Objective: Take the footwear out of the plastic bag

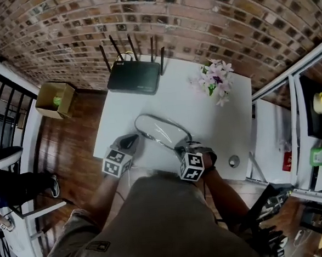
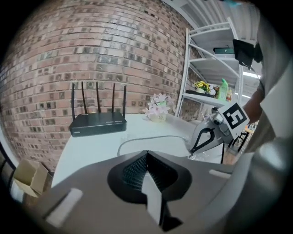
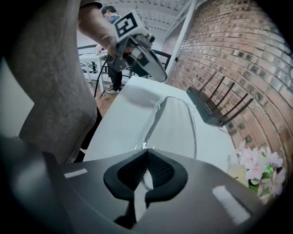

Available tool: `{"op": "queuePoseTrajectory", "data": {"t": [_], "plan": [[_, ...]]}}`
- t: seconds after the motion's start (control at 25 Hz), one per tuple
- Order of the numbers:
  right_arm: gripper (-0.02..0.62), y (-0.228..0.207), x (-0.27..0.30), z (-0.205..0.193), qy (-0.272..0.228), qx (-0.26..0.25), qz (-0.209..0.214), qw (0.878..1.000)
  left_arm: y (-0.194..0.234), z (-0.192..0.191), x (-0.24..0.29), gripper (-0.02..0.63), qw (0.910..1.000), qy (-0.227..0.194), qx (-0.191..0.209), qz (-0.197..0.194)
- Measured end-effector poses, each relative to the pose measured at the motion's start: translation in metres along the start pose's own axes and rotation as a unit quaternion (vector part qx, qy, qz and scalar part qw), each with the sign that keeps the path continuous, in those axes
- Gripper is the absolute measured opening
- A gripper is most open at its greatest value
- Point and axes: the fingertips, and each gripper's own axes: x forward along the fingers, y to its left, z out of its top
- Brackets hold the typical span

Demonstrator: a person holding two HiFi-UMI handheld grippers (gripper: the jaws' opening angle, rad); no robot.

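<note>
- The right claw (image 3: 147,153) has its jaws closed. Crinkled film from the bag (image 3: 159,106) meets their tips, so it seems to pinch the bag's near edge, though little film shows between the pads.
- The left claw (image 2: 146,155) is closed too, with nothing between its jaws. The bag lies flat on the table (image 1: 215,121) just ahead of and below its tips, not touching them.
- The slipper (image 1: 162,131) is inside the bag, stretching away from the right claw's tips towards the left claw.
- Handling, as I judge it:
  - The film is thin, slick and limp, so a pinch on it can slide off or drag the whole parcel along.
  - The slipper looks flat, light and bendy, unlikely to be damaged, and it will flop if lifted by one end.
  - It is best to hold the bag by a loose edge or corner clear of the slipper, and take the slipper by its rim at the open end.
  - I cannot tell which end is open.
- The right claw's view shows the creases in the film and the left claw hanging above the bag's far end. The head view hides this under both claws.
- The head view alone gives the whole layout, with the router (image 1: 134,76) and flowers (image 1: 217,78) well beyond both claws.
- The left claw's view shows the right claw side-on, low at the bag's edge.
</note>
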Motion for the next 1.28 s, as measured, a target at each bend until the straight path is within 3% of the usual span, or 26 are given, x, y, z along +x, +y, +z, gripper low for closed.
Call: {"op": "queuePoseTrajectory", "data": {"t": [0.32,0.52,0.64,0.72,0.84,0.96,1.04,1.08,1.2,1.28], "plan": [[0.012,0.018,-0.021,-0.029,-0.007,-0.080,0.038,0.996,-0.007,-0.007,0.016,0.003,0.9949,0.054,0.081,-0.026],[0.012,0.014,-0.027,-0.046,-0.004,-0.077,0.042,0.996,-0.015,-0.011,0.026,0.017,0.9873,0.083,0.125,-0.054],[0.012,0.009,-0.027,-0.052,0.000,-0.071,0.036,0.997,-0.024,-0.016,0.037,0.079,0.9781,0.110,0.158,-0.079],[0.012,0.008,-0.027,-0.054,0.002,-0.064,0.037,0.997,-0.030,-0.023,0.044,0.125,0.9699,0.135,0.177,-0.098],[0.017,0.005,-0.030,-0.051,-0.007,-0.028,0.038,0.999,-0.033,-0.031,0.049,0.132,0.9631,0.157,0.188,-0.111],[0.041,-0.006,-0.040,-0.050,-0.054,0.074,0.032,0.995,-0.032,-0.033,0.049,0.132,0.9632,0.159,0.185,-0.114],[0.046,-0.023,-0.053,-0.056,-0.099,0.172,0.017,0.980,-0.032,-0.033,0.049,0.132,0.9629,0.158,0.187,-0.114],[0.048,-0.033,-0.061,-0.062,-0.123,0.224,0.006,0.967,-0.032,-0.033,0.050,0.132,0.9626,0.158,0.188,-0.114],[0.031,-0.065,-0.083,-0.096,-0.176,0.363,-0.042,0.914,-0.030,-0.034,0.050,0.131,0.9615,0.161,0.191,-0.115],[0.014,-0.075,-0.088,-0.127,-0.170,0.431,-0.064,0.884,-0.030,-0.035,0.050,0.130,0.9615,0.162,0.190,-0.115]]}}
